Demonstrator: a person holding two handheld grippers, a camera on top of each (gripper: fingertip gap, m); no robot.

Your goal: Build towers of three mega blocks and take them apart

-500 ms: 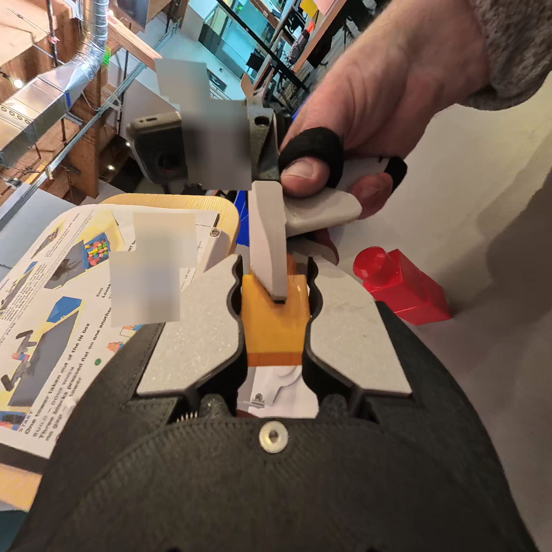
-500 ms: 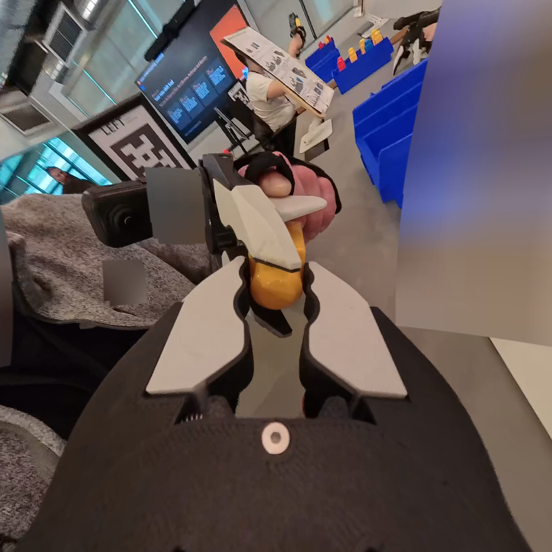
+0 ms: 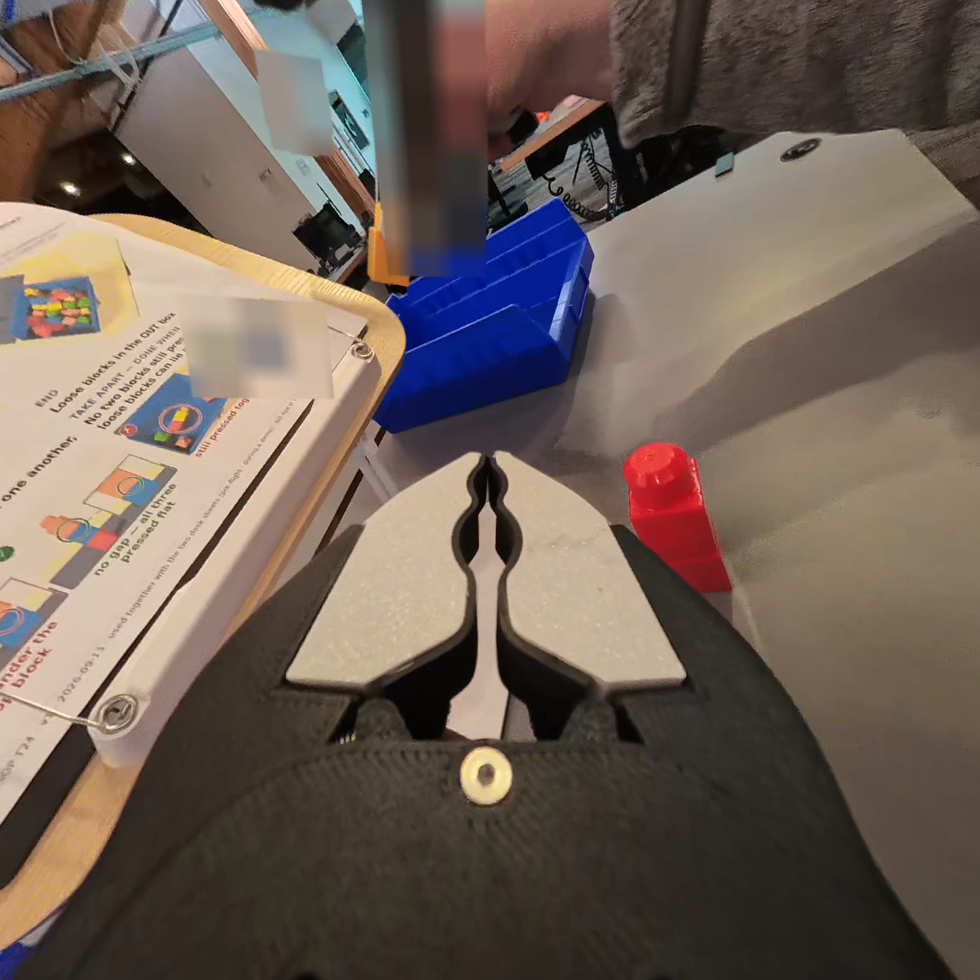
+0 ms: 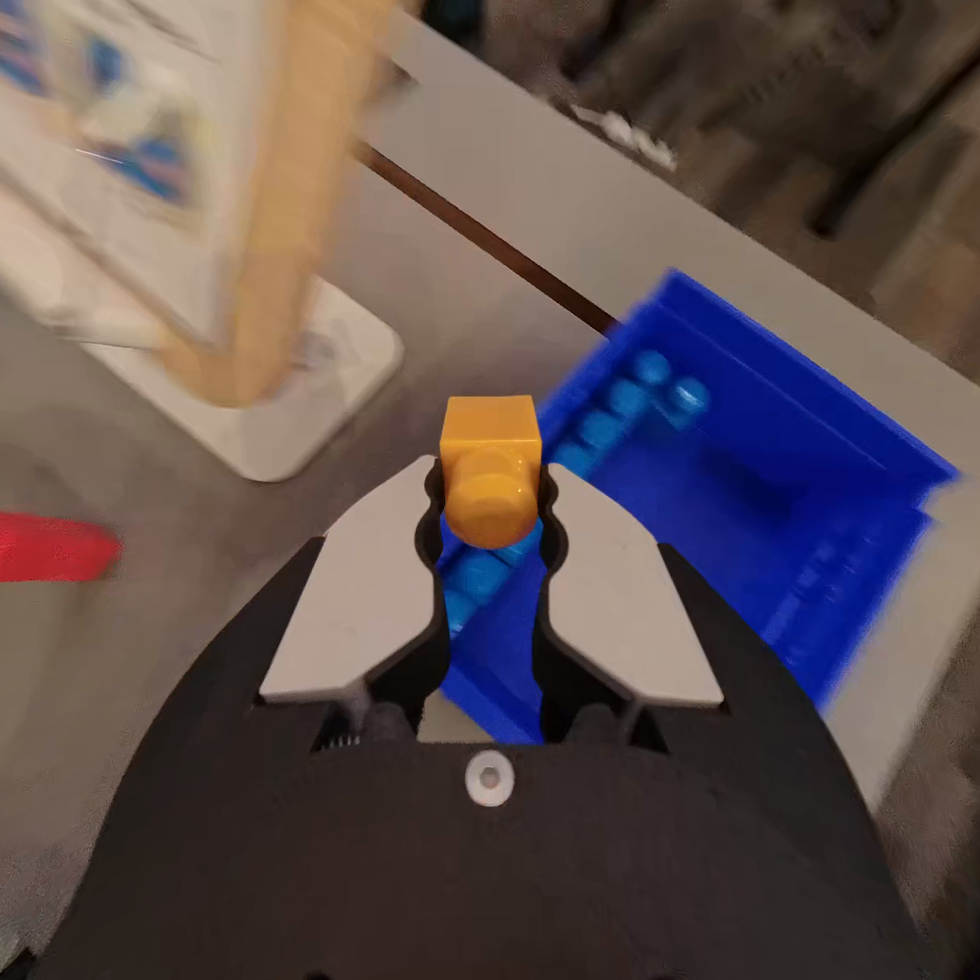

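My left gripper [image 3: 488, 465] is shut with nothing between its pads, low over the grey table [image 3: 795, 371]. A red block [image 3: 673, 525] stands upright on the table just right of it. My right gripper [image 4: 492, 467] is shut on an orange block [image 4: 490, 424], stud towards the camera, and holds it in the air at the near edge of a blue bin [image 4: 769, 504]. The left wrist view shows an edge of the orange block [image 3: 383, 249] above the blue bin [image 3: 493, 344], beside a mosaic patch. The red block [image 4: 53, 546] shows blurred at the right wrist view's left edge.
An instruction sheet on a wooden board [image 3: 159, 451] stands left of the bin; its white base [image 4: 297, 424] rests on the table. Several blue blocks [image 4: 626, 403] lie in the bin. A person's grey sleeve [image 3: 795, 69] is above the table. Some 30 centimetres of space lies between my two pairs of fingers.
Both grippers gripped the orange block before. My left gripper has let go, pulled back and its pads have come together on air. My right gripper has carried the orange block over to the blue bin.
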